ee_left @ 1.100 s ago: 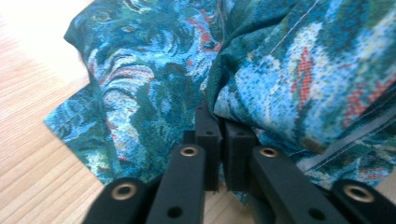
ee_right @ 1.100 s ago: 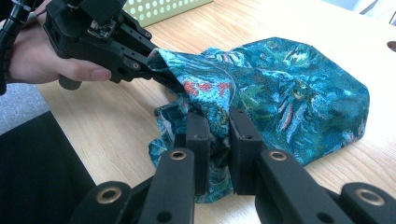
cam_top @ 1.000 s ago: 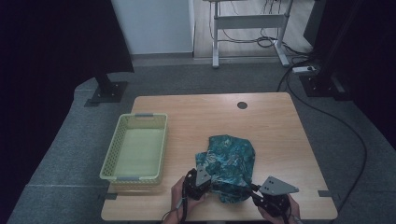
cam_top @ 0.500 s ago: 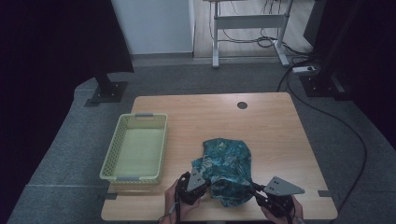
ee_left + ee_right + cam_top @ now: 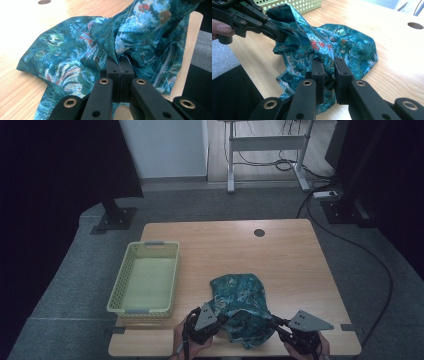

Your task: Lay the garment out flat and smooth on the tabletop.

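Teal patterned cloth [image 5: 239, 307] lies crumpled at surface's near edge, L tool [image 5: 119, 65] and R tool [image 5: 327, 68] each pinching a fold. Both grips made; yellow-green basket [image 5: 143, 309] near left edge empty, so folding or binning remains.

Table, basket, floor items.
Wooden table [image 5: 290, 255] with round hole [image 5: 259, 232]; empty yellow-green basket [image 5: 145, 307] at its left side; desk frame [image 5: 265, 142], cables [image 5: 372, 257] on grey floor beyond.
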Action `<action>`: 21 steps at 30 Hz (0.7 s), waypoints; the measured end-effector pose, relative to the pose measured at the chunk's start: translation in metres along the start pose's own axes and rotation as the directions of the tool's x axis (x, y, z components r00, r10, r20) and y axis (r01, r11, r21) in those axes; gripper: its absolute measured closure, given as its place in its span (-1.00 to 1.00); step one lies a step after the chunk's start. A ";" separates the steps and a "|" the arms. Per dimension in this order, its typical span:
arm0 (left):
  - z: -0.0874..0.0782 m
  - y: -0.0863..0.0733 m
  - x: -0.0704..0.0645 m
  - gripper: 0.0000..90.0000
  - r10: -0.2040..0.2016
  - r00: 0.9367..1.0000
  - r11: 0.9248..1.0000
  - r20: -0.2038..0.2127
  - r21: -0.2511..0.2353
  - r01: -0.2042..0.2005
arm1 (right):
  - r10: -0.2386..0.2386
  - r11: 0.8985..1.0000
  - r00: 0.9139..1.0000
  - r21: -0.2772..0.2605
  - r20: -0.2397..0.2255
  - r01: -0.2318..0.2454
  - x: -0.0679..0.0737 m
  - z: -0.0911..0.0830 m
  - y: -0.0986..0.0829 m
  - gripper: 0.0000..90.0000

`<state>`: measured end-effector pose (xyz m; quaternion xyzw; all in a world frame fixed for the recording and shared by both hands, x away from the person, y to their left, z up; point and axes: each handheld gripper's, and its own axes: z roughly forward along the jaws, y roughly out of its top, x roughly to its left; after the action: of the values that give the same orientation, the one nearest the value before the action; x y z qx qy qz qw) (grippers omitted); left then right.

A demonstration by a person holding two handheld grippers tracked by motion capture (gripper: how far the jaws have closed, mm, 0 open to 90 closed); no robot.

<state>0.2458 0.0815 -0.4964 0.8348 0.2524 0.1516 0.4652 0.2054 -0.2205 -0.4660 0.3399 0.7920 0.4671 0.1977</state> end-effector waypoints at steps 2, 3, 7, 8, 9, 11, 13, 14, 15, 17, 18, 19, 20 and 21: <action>-0.001 0.001 -0.001 1.00 0.002 1.000 1.000 0.006 -0.002 -0.002 | 0.003 1.000 1.000 0.001 0.000 -0.003 -0.001 0.000 -0.001 0.77; -0.002 0.002 -0.001 1.00 0.003 1.000 1.000 0.008 -0.005 -0.003 | 0.003 1.000 1.000 0.000 0.000 -0.003 -0.001 -0.001 0.000 0.77; -0.009 0.007 -0.003 1.00 0.003 1.000 1.000 0.019 -0.027 -0.003 | 0.003 1.000 1.000 -0.016 -0.005 -0.003 0.000 -0.005 0.003 0.77; -0.011 0.008 -0.003 1.00 0.004 1.000 0.999 0.022 -0.035 -0.004 | 0.002 1.000 1.000 -0.021 -0.005 -0.002 0.000 -0.006 0.004 0.77; -0.013 0.010 -0.004 1.00 0.007 1.000 0.999 0.023 -0.041 -0.006 | 0.003 1.000 1.000 -0.026 -0.006 -0.003 0.000 -0.008 0.004 0.77; -0.017 0.014 -0.005 1.00 0.014 1.000 0.998 0.022 -0.053 -0.013 | 0.005 0.999 1.000 -0.038 -0.008 -0.005 0.000 -0.011 0.007 0.77; -0.023 0.019 -0.005 1.00 0.011 1.000 0.997 0.030 -0.077 -0.008 | 0.007 0.999 1.000 -0.049 -0.010 -0.007 0.000 -0.016 0.010 0.77; -0.028 0.023 -0.004 1.00 0.015 0.999 0.996 0.029 -0.093 -0.012 | 0.006 0.998 1.000 -0.056 -0.011 -0.006 -0.001 -0.018 0.012 0.77; -0.033 0.027 -0.003 1.00 0.016 1.000 0.994 0.026 -0.112 -0.013 | 0.002 0.998 1.000 -0.064 -0.010 -0.003 -0.001 -0.021 0.016 0.77; -0.042 0.037 -0.001 1.00 0.018 1.000 0.989 0.019 -0.148 -0.015 | -0.005 0.996 1.000 -0.085 -0.004 0.005 -0.003 -0.027 0.025 0.77; -0.046 0.042 0.001 1.00 0.014 1.000 0.986 0.020 -0.164 -0.011 | -0.009 0.995 1.000 -0.098 0.002 0.009 -0.004 -0.030 0.031 0.77; -0.049 0.045 0.003 1.00 0.006 1.000 0.984 0.024 -0.177 -0.002 | -0.015 0.994 1.000 -0.106 0.007 0.015 -0.005 -0.032 0.037 0.77; -0.050 0.048 0.005 1.00 0.000 1.000 0.983 0.026 -0.184 0.004 | -0.018 0.993 1.000 -0.113 0.009 0.019 -0.006 -0.033 0.042 0.77; -0.051 0.049 0.007 1.00 -0.004 1.000 0.983 0.024 -0.185 0.008 | -0.019 0.993 1.000 -0.118 0.011 0.020 -0.007 -0.033 0.047 0.77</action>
<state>0.2404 0.0992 -0.4283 0.7889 0.2345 0.1633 0.5440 0.2057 -0.2303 -0.4090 0.3219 0.7652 0.5097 0.2260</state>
